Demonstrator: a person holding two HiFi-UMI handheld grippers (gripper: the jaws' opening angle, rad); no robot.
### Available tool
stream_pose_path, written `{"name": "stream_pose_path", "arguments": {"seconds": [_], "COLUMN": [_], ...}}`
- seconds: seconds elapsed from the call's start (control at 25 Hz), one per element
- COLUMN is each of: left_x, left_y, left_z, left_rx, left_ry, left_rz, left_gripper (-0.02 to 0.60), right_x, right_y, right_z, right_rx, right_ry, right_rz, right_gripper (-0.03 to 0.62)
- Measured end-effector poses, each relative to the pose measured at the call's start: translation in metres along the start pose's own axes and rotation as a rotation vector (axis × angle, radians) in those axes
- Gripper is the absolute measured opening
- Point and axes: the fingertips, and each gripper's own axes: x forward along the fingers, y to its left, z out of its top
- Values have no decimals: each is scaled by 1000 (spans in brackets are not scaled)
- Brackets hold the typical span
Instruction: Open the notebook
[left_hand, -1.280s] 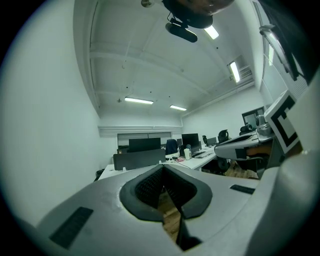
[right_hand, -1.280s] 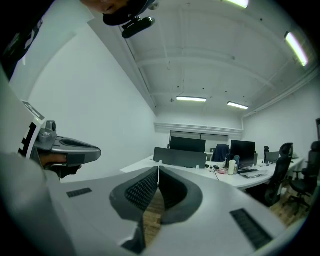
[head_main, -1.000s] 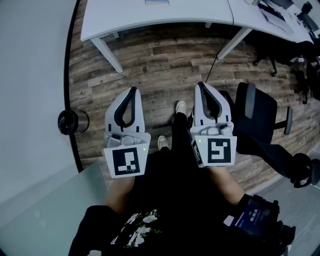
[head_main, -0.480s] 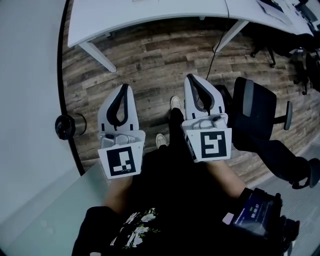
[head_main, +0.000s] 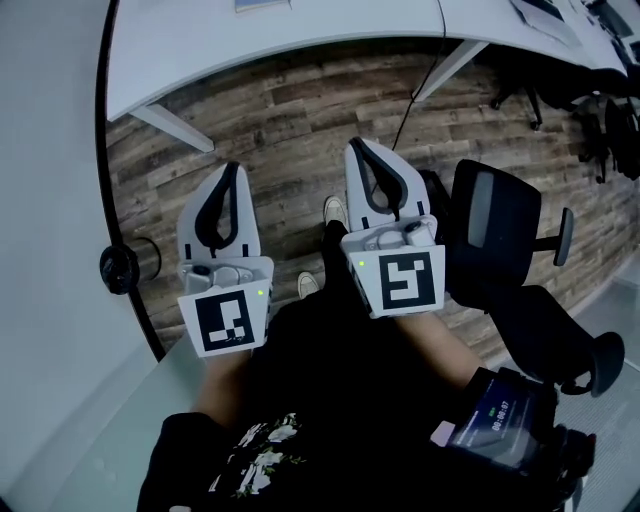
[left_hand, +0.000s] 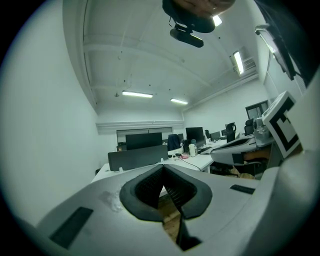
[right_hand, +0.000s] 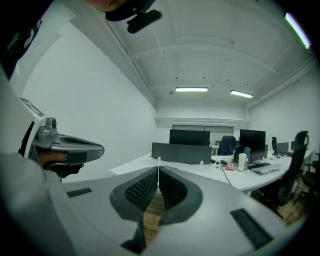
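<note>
No notebook can be made out for certain; a flat pale rectangle (head_main: 262, 4) lies on the white desk (head_main: 300, 40) at the head view's top edge, mostly cut off. My left gripper (head_main: 232, 168) and right gripper (head_main: 357, 145) are held side by side above the wooden floor, short of the desk, pointing towards it. Both are shut, tips together, with nothing between them. In the left gripper view the gripper (left_hand: 163, 167) has closed jaws aimed at the desk, and the right gripper (right_hand: 158, 168) looks the same in its own view.
Slanted desk legs (head_main: 170, 128) stand ahead. A black office chair (head_main: 495, 235) is close on the right, and a black round bin (head_main: 120, 268) on the left by a curved wall. A dark divider panel (right_hand: 182, 152) and monitors (right_hand: 252, 138) stand on the desk.
Both grippers have travelled forward together towards the desk, still shut and empty. The desk edge, chair and bin have slid nearer and leftward in the head view.
</note>
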Motion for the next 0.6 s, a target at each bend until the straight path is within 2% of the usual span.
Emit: {"name": "stream_pose_path", "arguments": {"seconds": [0.32, 0.6], "left_x": [45, 90], "left_y": [6, 10], "left_z": [9, 10], "left_rx": [-6, -32], "left_ry": [-17, 15], "left_rz": [34, 65], "left_gripper": [9, 9], "right_x": [41, 85], "right_y": [-24, -52], "right_z": [3, -2], "right_rx": [22, 30], "right_ry": [9, 34], "right_rz": [48, 97], "right_gripper": [64, 64]}}
